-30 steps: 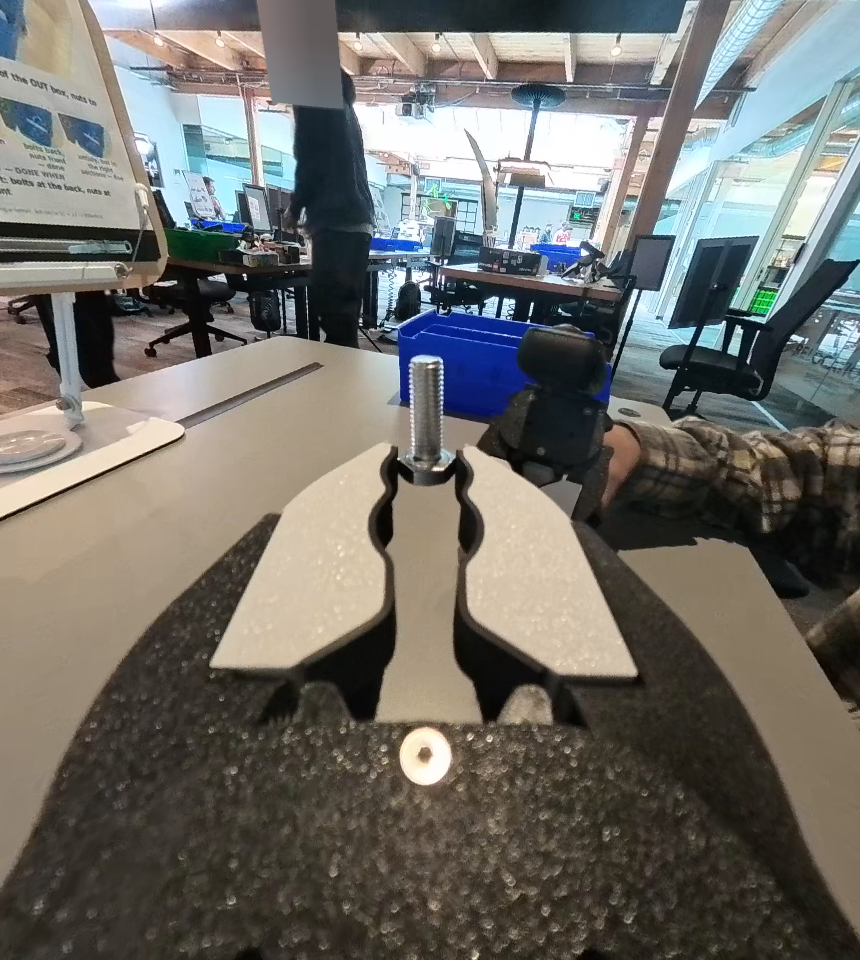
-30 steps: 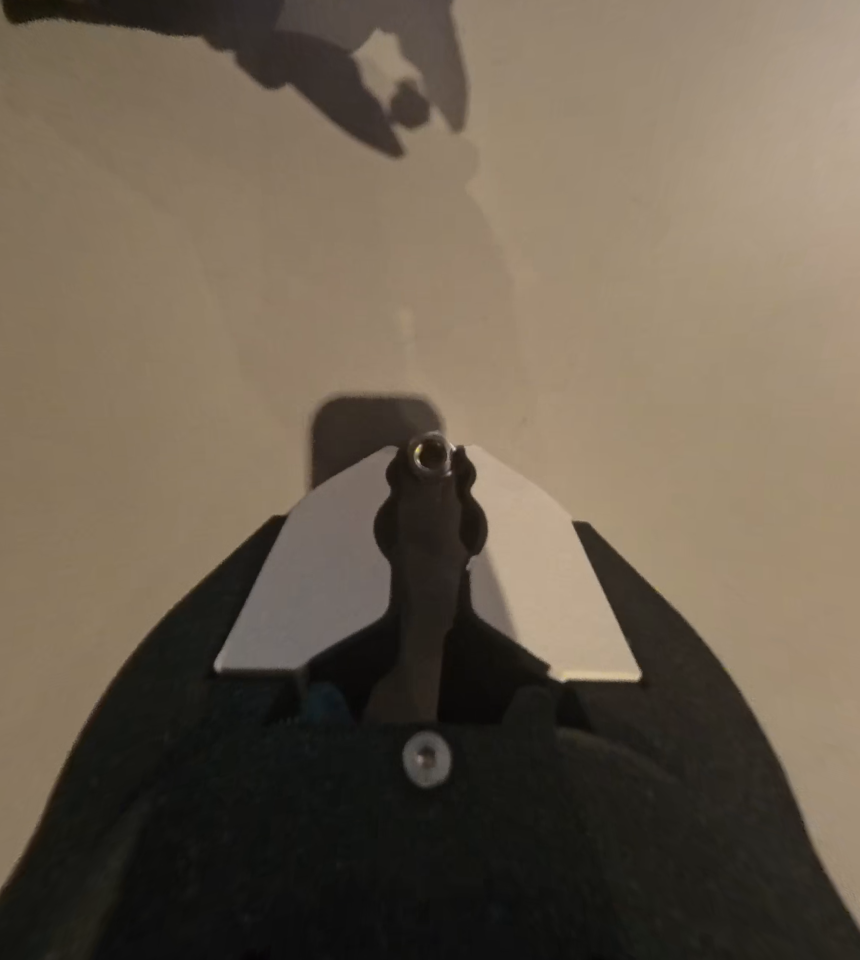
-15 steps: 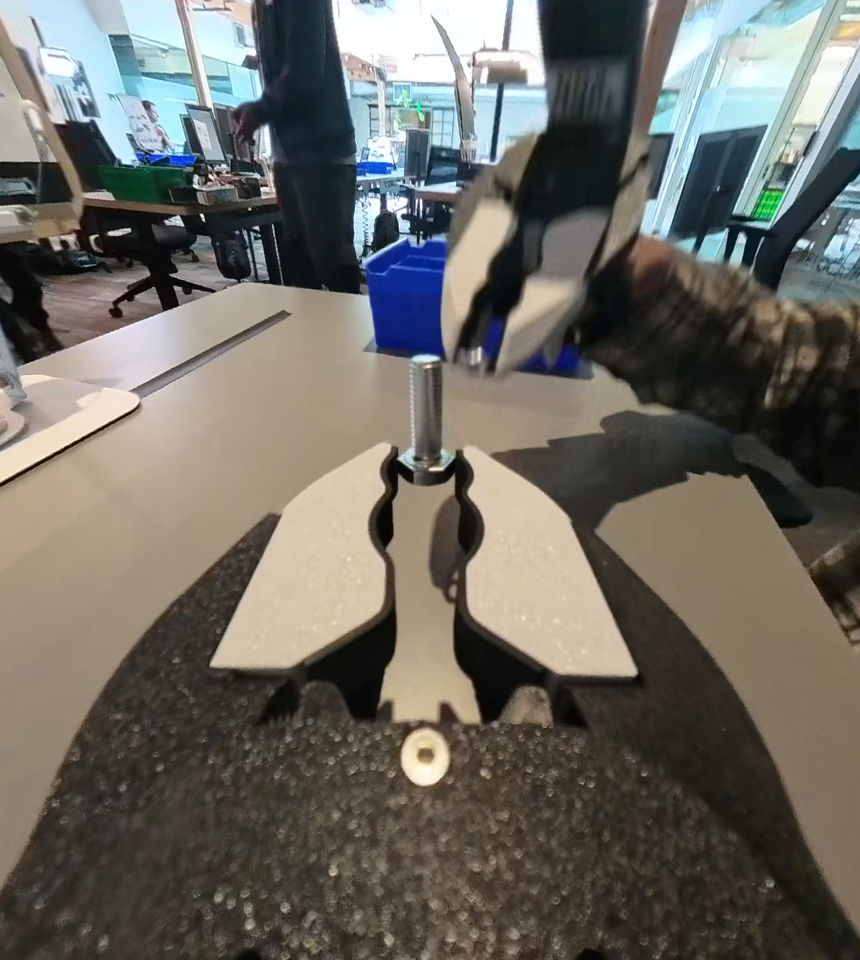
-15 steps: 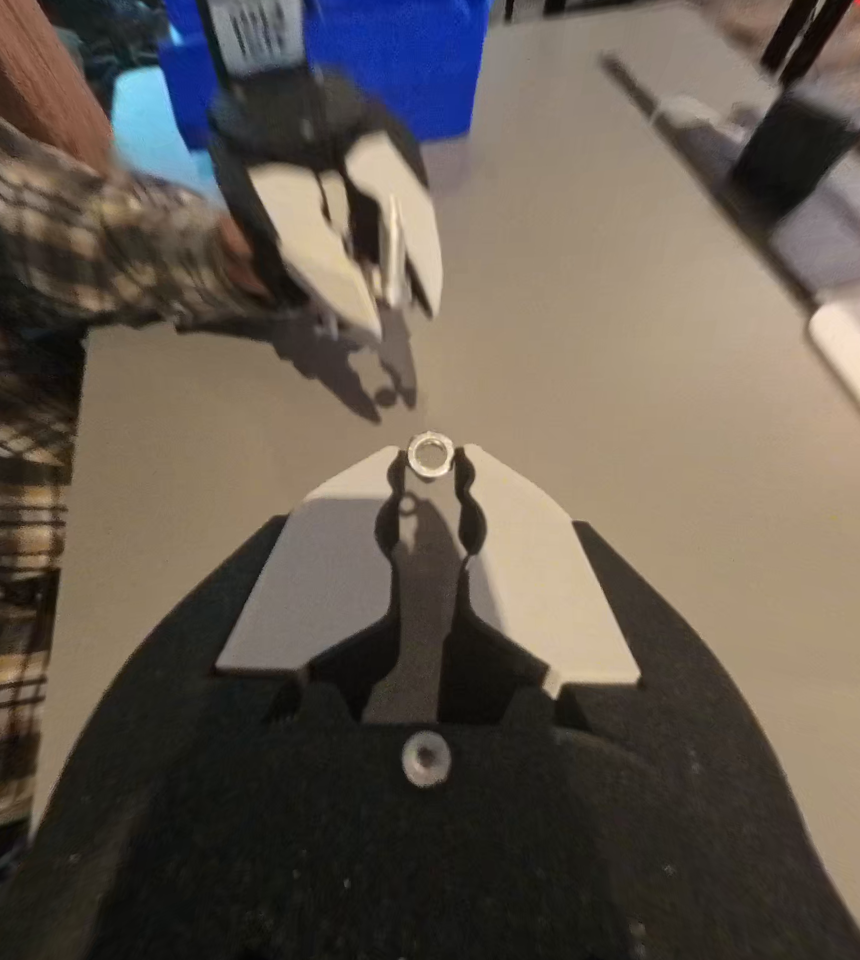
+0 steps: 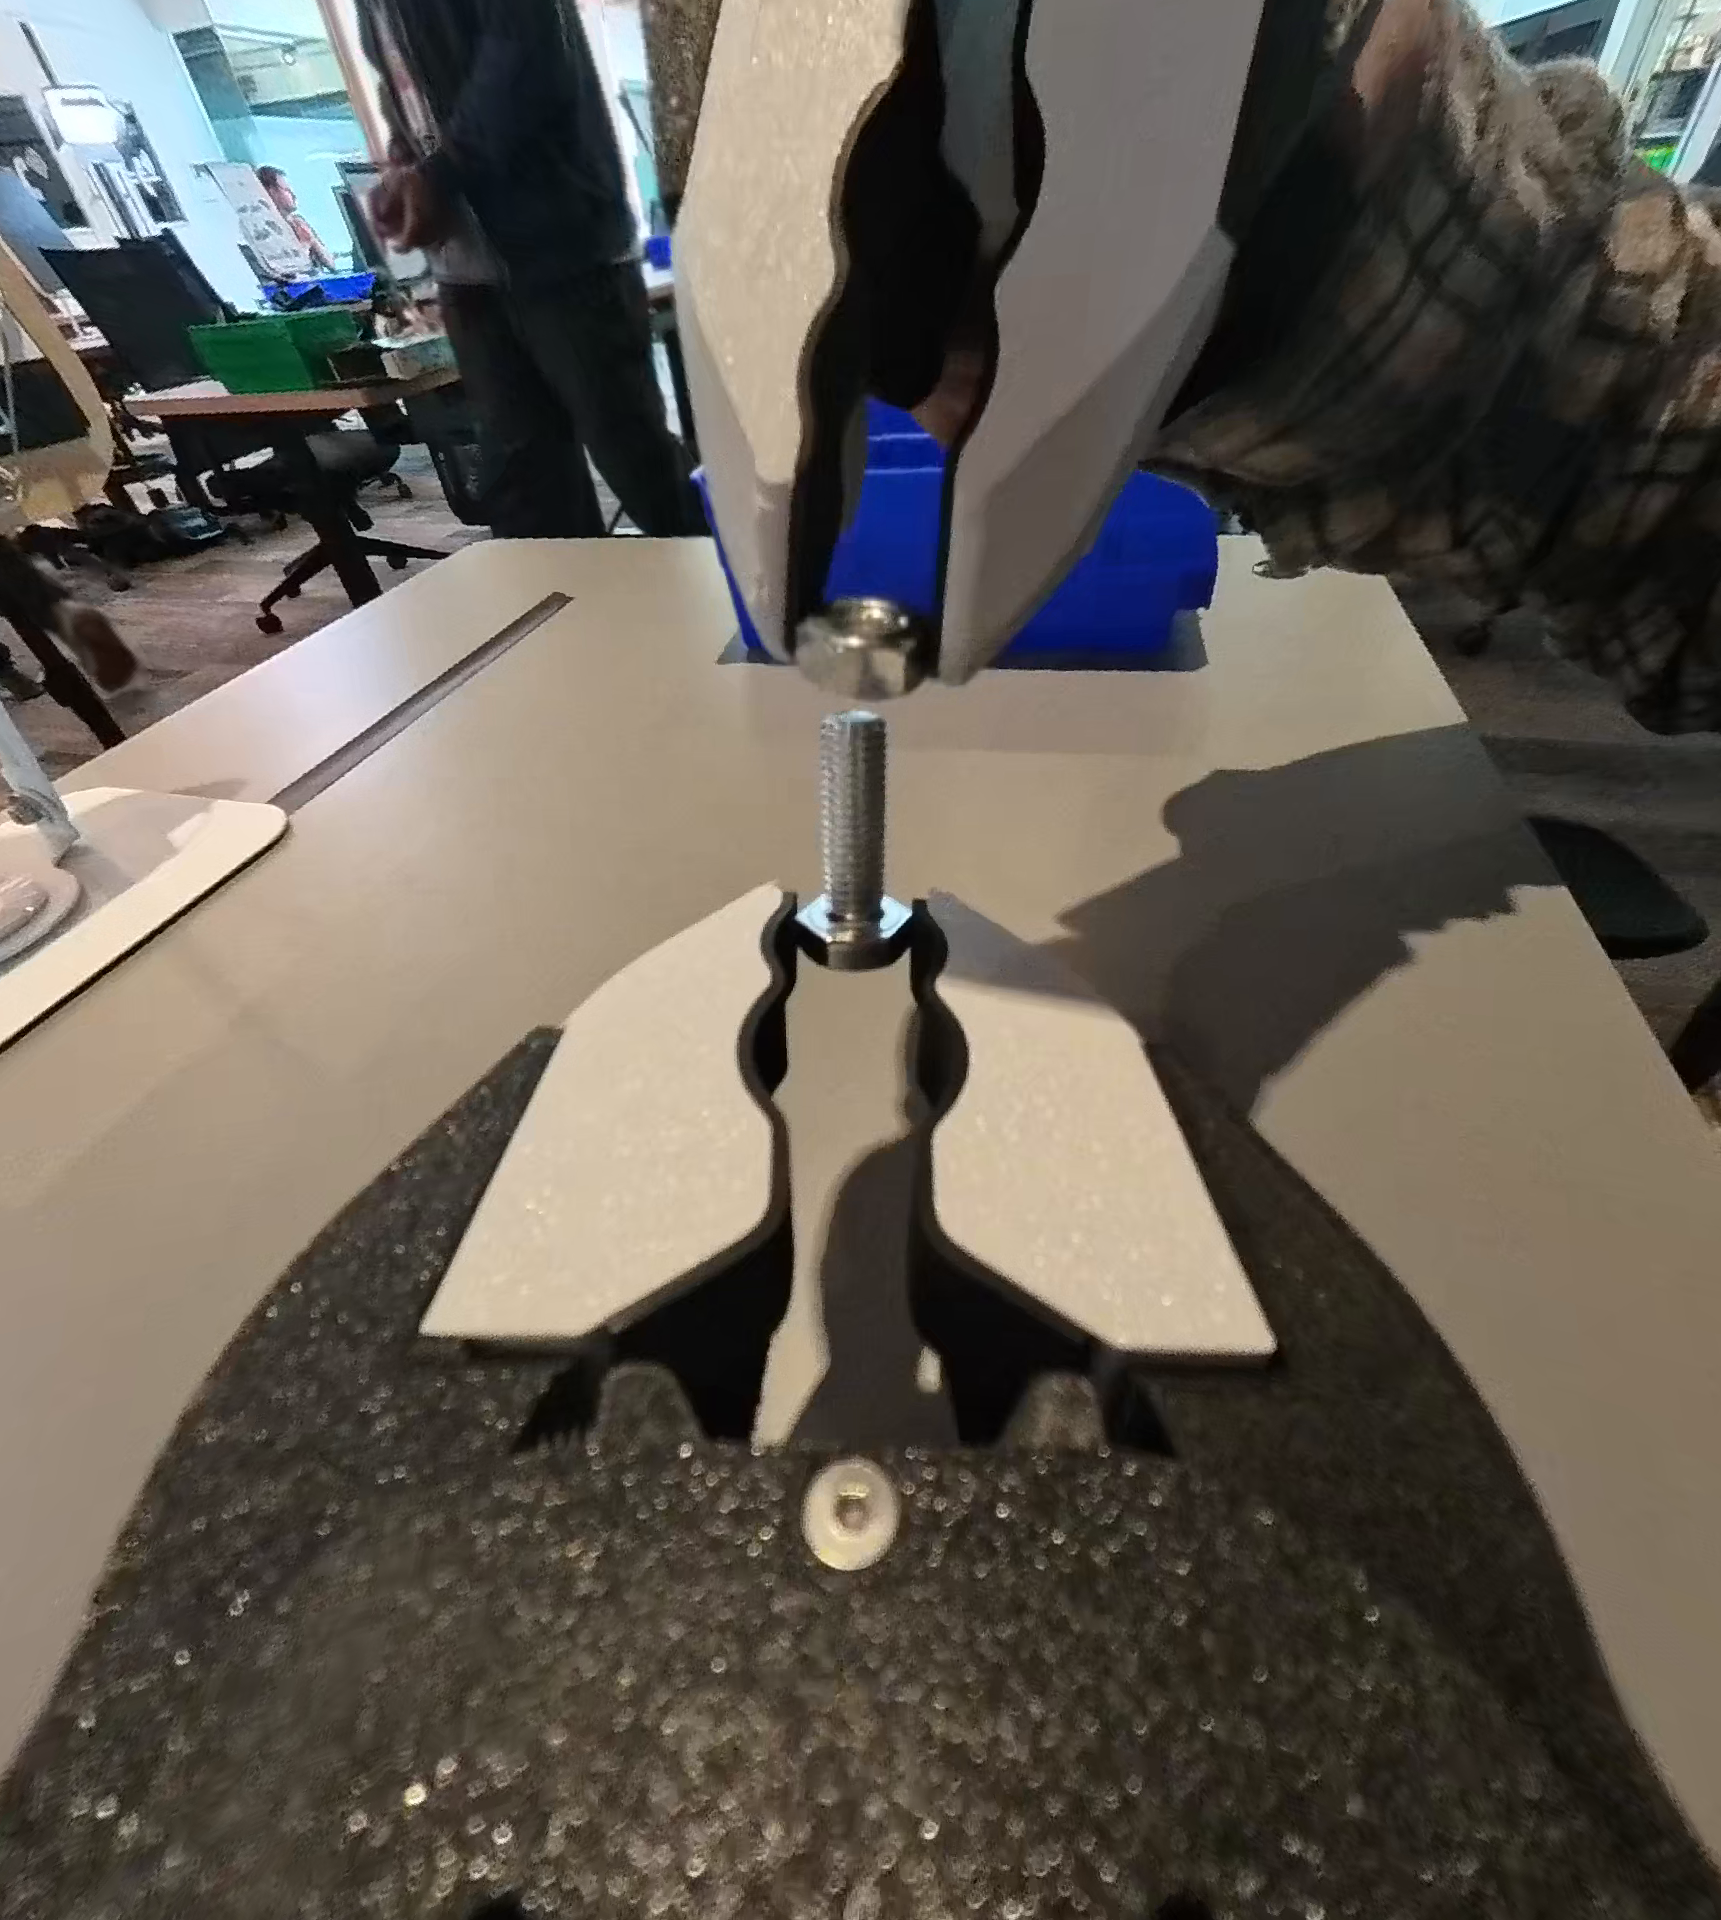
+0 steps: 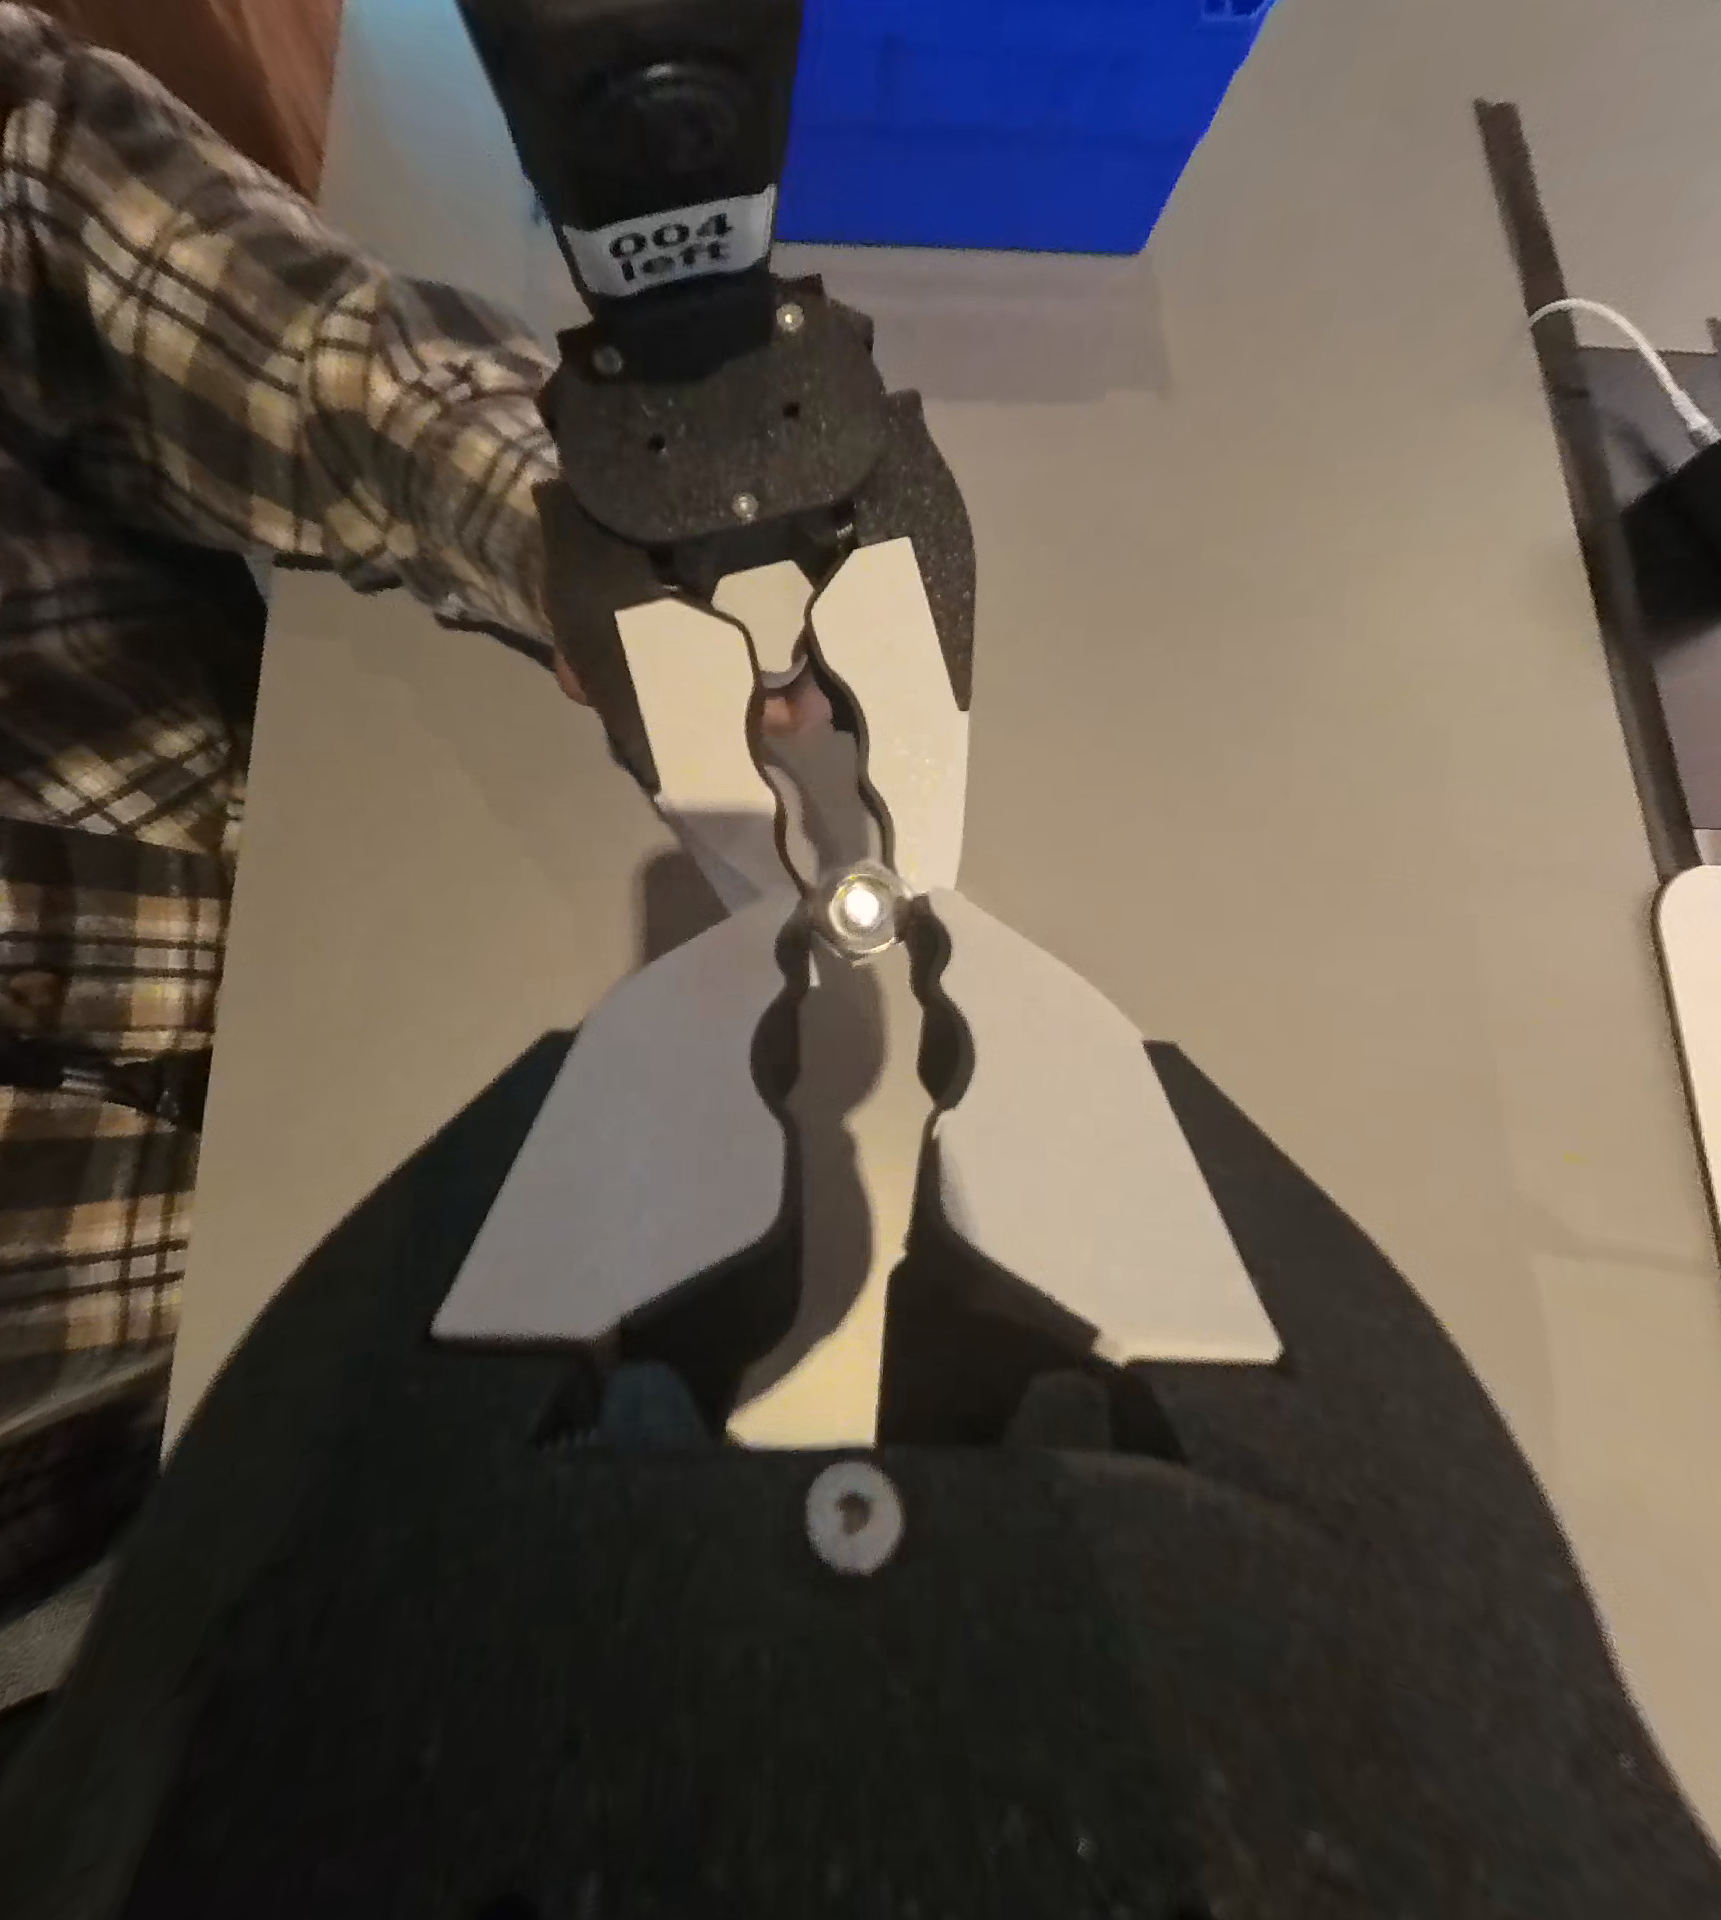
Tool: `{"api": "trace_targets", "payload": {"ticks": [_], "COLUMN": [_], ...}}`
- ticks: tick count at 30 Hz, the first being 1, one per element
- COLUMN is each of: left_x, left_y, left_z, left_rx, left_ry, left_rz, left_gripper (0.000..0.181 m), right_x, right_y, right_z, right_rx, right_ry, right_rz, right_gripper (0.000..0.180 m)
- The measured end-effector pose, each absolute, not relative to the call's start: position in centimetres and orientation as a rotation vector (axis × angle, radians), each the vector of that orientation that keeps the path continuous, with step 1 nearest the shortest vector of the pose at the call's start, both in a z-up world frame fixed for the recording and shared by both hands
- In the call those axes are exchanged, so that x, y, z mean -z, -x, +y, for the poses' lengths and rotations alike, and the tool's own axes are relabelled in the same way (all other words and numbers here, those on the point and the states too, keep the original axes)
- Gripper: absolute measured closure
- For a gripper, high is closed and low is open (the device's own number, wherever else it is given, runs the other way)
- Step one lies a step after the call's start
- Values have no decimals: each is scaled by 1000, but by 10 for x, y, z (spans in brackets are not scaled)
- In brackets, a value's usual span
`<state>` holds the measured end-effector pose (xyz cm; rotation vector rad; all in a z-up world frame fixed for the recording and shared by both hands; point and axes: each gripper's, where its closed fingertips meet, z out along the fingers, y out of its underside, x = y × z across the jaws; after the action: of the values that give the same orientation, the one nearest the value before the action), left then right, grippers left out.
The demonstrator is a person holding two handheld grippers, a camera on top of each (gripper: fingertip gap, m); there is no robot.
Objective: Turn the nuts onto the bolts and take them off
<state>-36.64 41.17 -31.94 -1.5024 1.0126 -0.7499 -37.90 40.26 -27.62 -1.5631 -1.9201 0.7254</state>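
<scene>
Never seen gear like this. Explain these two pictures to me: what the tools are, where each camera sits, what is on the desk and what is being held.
There is no robot here. A person holds a pair of hand-worked tongs in each hand, and each carries a camera looking forward along its two fingers.

In the left wrist view, the left tongs grip a bolt by its head, thread pointing up. The right tongs reach down from above, holding a nut just over the bolt's tip, not yet on it.

The right wrist view looks straight down through that nut at the bolt's end.

The grey desk carries a blue bin at its far edge and a white stand base.
</scene>
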Motion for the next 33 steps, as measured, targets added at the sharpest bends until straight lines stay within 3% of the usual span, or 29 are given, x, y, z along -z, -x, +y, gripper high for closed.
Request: {"api": "trace_targets", "payload": {"ticks": [11,33], "left_x": [316,284], "left_y": [367,377], "left_z": [410,404], "left_rx": [736,804], "left_ry": [1483,1333], "left_rz": [1005,844], "left_gripper": [161,162], "right_x": [280,248], "right_y": [382,396], "right_z": [401,394], "right_rx": [-771,-1298], "right_ry": [1560,1261], "right_rz": [-1927,-1544], "right_gripper": [162,163]}}
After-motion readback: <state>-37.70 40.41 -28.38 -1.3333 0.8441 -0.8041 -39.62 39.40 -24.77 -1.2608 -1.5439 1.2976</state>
